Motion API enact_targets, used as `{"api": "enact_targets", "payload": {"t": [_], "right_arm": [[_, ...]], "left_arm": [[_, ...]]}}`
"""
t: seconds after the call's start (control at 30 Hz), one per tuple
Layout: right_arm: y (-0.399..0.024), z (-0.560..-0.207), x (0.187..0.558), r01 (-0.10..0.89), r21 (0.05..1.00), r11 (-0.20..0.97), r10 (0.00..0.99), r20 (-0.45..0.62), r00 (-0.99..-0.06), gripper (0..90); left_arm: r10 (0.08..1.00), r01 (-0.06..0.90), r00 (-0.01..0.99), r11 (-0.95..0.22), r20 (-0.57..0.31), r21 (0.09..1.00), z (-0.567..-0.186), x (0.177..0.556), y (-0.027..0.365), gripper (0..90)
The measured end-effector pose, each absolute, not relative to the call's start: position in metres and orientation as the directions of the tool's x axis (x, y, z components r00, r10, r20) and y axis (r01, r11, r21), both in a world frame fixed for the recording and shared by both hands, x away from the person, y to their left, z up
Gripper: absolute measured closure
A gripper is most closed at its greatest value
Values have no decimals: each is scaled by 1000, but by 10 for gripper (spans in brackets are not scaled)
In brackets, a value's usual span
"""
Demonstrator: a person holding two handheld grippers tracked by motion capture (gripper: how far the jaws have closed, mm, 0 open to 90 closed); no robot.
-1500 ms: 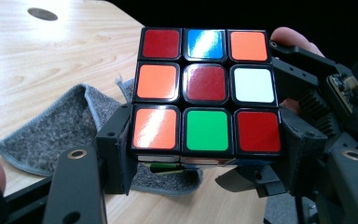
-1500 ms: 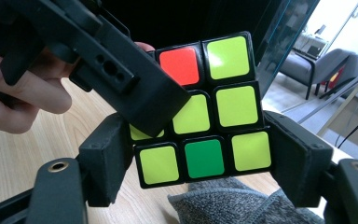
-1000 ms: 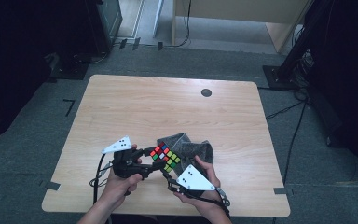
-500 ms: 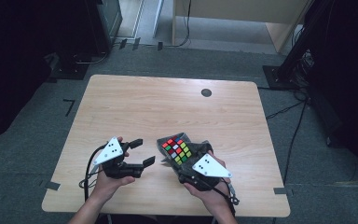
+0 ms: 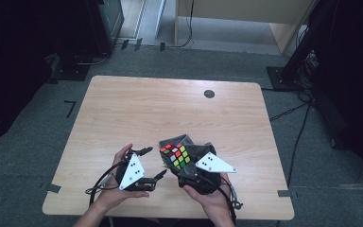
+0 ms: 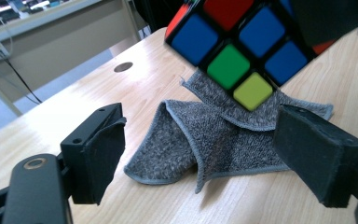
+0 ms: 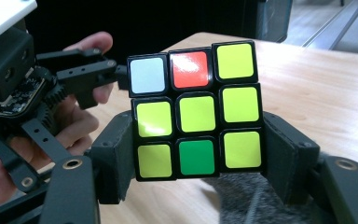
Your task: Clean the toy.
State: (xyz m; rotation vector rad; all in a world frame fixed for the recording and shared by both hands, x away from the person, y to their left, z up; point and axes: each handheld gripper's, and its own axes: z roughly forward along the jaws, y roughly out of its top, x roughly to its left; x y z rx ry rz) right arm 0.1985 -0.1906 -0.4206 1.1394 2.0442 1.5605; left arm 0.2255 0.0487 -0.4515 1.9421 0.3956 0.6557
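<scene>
A scrambled puzzle cube [image 5: 175, 154] is held up off the table, with my right gripper [image 5: 178, 160] shut on its two sides. In the right gripper view the cube [image 7: 196, 112] shows a mostly yellow face between the black pads [image 7: 114, 158]. My left gripper [image 5: 155, 162] stands to the cube's left, apart from it. Its jaws have just been opening and nothing is between them. In the left gripper view the cube [image 6: 233, 46] hangs above and beyond that open gripper [image 6: 205, 126]. A crumpled grey cloth [image 6: 214, 140] lies on the table under the cube.
The wooden table [image 5: 170, 109] has a small dark round hole [image 5: 209, 93] near its far edge. The grey cloth [image 5: 207, 150] sits by the right hand, near the front edge. Dark floor and cables surround the table.
My left gripper has let go of the cube, drawn back to the left and opened wider. The right gripper has kept its hold and raised the cube a little off the cloth.
</scene>
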Motion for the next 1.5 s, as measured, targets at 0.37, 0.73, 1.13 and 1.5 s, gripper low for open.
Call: {"api": "enact_targets", "payload": {"t": [0.37,0.73,1.13,1.5], "right_arm": [[-174,-428,197,488,868,89,730,277,-625,347],[-175,-435,204,555,829,66,682,368,-632,315],[-211,-428,213,479,877,-48,654,390,-648,259],[-210,-488,234,484,842,237,873,34,-487,266]], "left_arm": [[487,-82,788,-522,376,849,-453,215,34,168],[462,-98,794,-544,396,833,-459,212,33,306],[584,72,784,-425,213,902,-456,238,65,314],[579,111,804,-366,133,924,-452,240,69,315]]}}
